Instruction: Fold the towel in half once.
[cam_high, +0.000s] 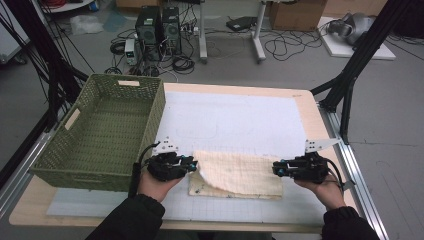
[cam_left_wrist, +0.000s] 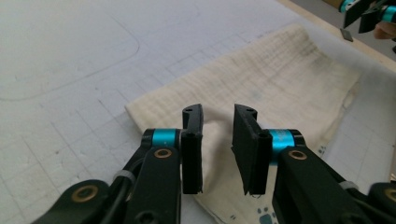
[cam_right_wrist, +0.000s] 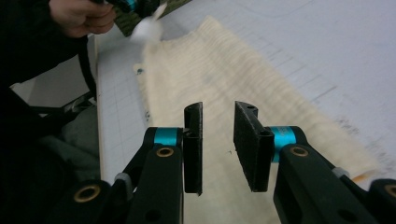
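A cream waffle-weave cloth (cam_high: 237, 174) lies folded on the white gridded mat (cam_high: 235, 120), near the table's front edge; its left end curls up a little. My left gripper (cam_high: 193, 164) sits at that left end, jaws open, with the cloth (cam_left_wrist: 275, 79) spread just beyond and below the fingertips (cam_left_wrist: 192, 116). My right gripper (cam_high: 275, 170) is at the cloth's right end, also open, hovering over the cloth (cam_right_wrist: 205, 74) with nothing between its jaws. In each gripper view the jaws stand a few centimetres apart: the left gripper (cam_left_wrist: 217, 112) and the right gripper (cam_right_wrist: 218, 108).
A green woven basket (cam_high: 107, 90) stands at the left of the table, its inside bare, close beside my left hand. Black frame posts (cam_high: 350, 75) rise at the right rear corner. Computers and cables (cam_high: 160, 30) lie on the floor beyond the table.
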